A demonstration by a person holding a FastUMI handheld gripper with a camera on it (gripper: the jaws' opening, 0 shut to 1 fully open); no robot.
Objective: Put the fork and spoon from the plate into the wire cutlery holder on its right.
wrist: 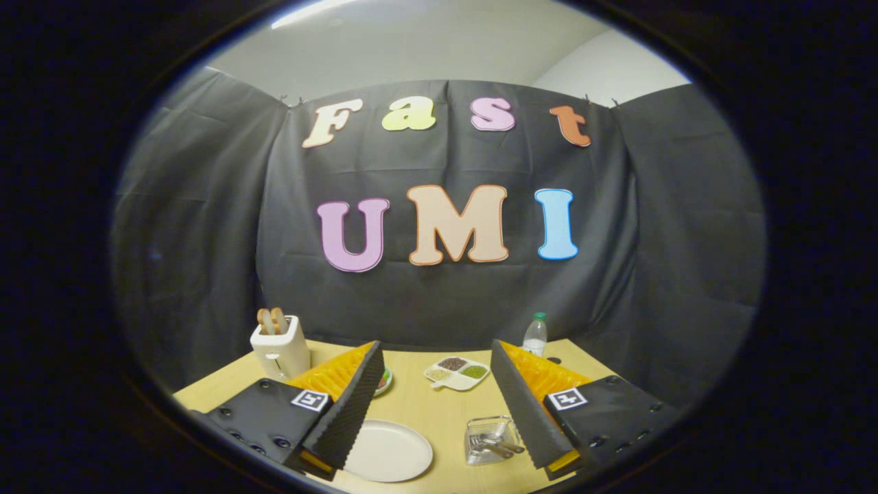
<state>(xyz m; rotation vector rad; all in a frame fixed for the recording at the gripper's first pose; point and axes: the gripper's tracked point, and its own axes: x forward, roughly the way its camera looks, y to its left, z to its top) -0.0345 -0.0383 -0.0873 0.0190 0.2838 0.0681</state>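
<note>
Fork and spoon lying in the holder; tongs spread above the bench.

The metal fork and spoon (pixel 495 446) lay together inside the clear wire cutlery holder (pixel 488 439), which stood just right of the round white plate (pixel 388 451) on the pale wooden bench (pixel 439 405). The tongs (pixel 436 405) hung spread wide, their fingers (pixel 350 415) flanking plate and holder, pinching nothing. Beyond them sat a white divided dish of grains (pixel 457 372), a white toaster holding bread (pixel 280 346), and a clear plastic bottle (pixel 535 335).

Dim booth, overhead ceiling glare, strong fisheye bending, soft edges
</note>
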